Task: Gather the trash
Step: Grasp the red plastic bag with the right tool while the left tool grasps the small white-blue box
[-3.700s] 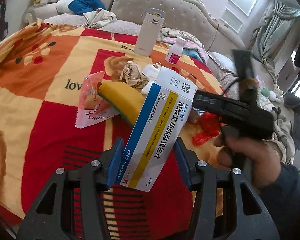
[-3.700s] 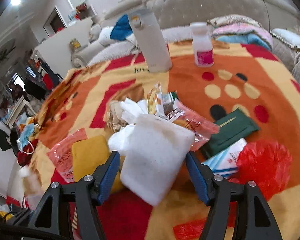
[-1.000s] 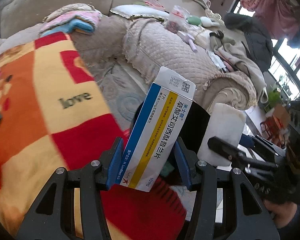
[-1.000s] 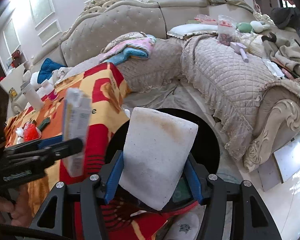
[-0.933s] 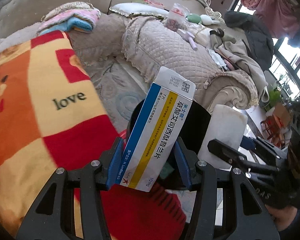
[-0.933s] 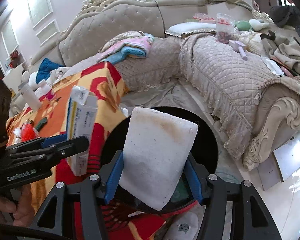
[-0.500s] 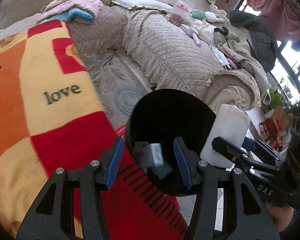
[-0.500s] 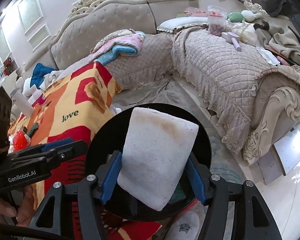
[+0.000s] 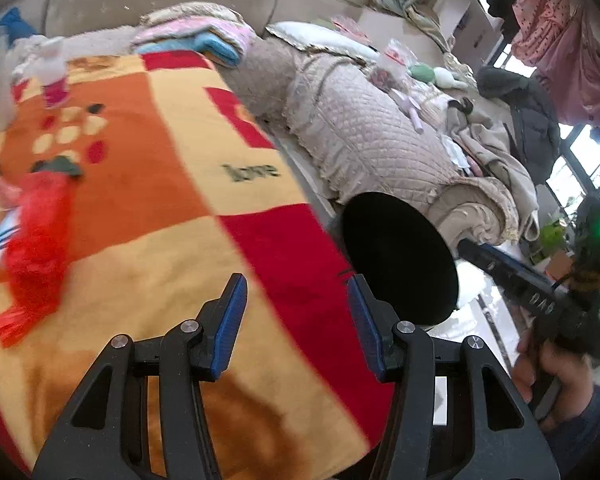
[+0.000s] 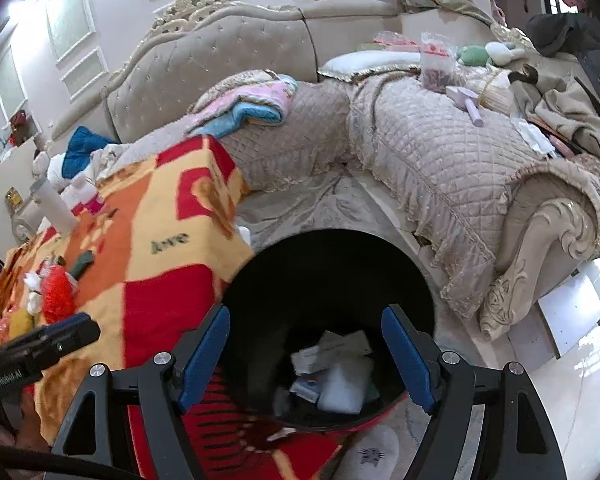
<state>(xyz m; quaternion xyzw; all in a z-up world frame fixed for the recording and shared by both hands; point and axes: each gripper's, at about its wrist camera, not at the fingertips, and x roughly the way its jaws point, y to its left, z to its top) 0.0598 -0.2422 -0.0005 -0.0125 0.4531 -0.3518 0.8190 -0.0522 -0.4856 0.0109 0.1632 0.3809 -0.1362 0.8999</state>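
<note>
1. Black trash bin (image 10: 328, 280) stands on the floor, just beside the edge of the blanket-covered bench (image 9: 160, 184); round mouth open, seen from above in the right wrist view
2. Inside the bin: a white sponge block (image 10: 342, 386) at the bottom, with small medicine boxes (image 10: 328, 350) lying flat beside and above it
3. Trash left on the bench: a crumpled red plastic bag (image 9: 36, 236) lying near the left edge of the left wrist view, blurred; a dark green packet (image 9: 58, 166) just behind it
4. Right gripper (image 10: 306, 358) hovers over the bin mouth, blue-padded jaws spread wide, nothing between them
5. Left gripper (image 9: 296, 320) sits over the red and yellow part of the blanket, jaws wide apart and empty; the bin (image 9: 396, 256) lies to its right
6. The person's right hand (image 9: 548, 368) grips the right gripper's handle, a green light showing on the unit above it
7. Far side of the bench: a tall white bottle (image 10: 52, 202) and a small white bottle with a pink label (image 9: 54, 78), both upright
8. Quilted beige sofa (image 10: 440, 152) curves behind the bin, with folded pink and blue blankets (image 10: 248, 106) and loose clothes on it
9. A white slipper (image 10: 374, 454) lies on the floor next to the bin's base
</note>
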